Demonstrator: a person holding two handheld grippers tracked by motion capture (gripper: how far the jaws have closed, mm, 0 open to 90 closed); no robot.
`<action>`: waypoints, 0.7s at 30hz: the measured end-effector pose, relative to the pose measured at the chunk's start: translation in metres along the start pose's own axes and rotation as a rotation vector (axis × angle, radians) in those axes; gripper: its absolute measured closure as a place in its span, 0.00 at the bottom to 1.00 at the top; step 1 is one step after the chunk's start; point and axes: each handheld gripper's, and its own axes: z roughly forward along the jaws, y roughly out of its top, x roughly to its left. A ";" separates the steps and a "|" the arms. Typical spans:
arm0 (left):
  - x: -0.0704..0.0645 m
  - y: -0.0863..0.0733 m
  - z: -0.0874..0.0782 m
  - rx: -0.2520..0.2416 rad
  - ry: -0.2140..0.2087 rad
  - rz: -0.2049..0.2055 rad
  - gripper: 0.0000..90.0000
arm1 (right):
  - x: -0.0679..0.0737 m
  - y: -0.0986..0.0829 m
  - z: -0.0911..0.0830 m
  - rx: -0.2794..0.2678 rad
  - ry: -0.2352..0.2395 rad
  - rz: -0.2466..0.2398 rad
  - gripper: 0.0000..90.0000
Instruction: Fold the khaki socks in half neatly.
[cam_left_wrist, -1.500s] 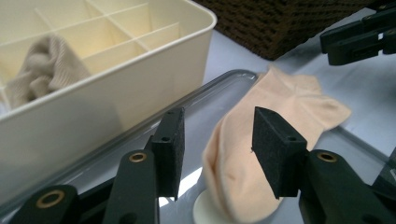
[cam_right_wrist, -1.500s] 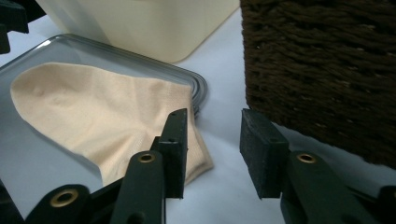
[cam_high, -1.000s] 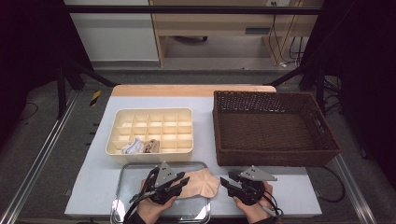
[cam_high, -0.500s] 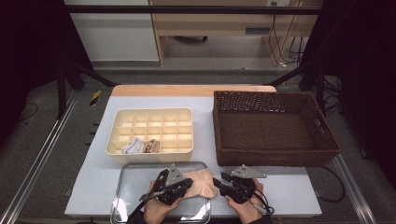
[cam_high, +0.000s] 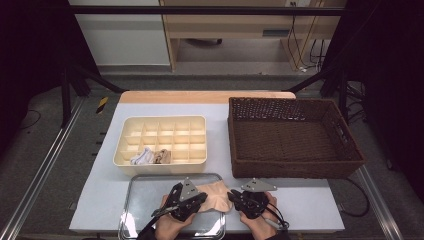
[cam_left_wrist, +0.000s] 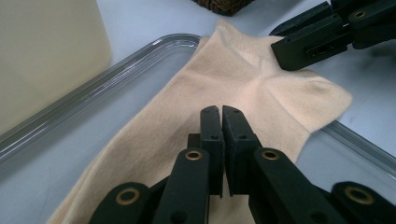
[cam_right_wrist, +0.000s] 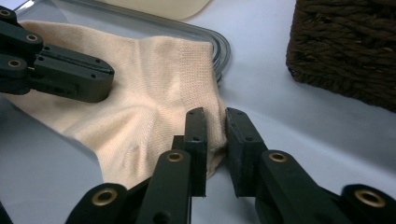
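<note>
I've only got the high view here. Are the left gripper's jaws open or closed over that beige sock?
Observer: Closed. The left gripper has its jaws pressed together over the middle of the sock. I cannot tell whether they pinch fabric.
Operator: And the right one?
Observer: The right gripper has a narrow gap between its jaws, and the sock's edge lies at that gap.
Operator: Is the sock fully inside the tray?
Observer: No. One end drapes over the tray's rim onto the table.
</note>
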 end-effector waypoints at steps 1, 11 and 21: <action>0.000 0.000 0.000 0.000 0.000 -0.001 0.96 | -0.001 0.001 0.000 0.004 0.007 0.000 0.90; 0.000 0.002 -0.001 0.010 -0.003 -0.016 0.97 | 0.008 0.020 -0.028 -0.115 0.140 0.006 0.90; 0.014 0.005 -0.041 -0.064 -0.005 -0.033 0.99 | 0.013 0.029 -0.027 -0.095 0.131 -0.029 0.90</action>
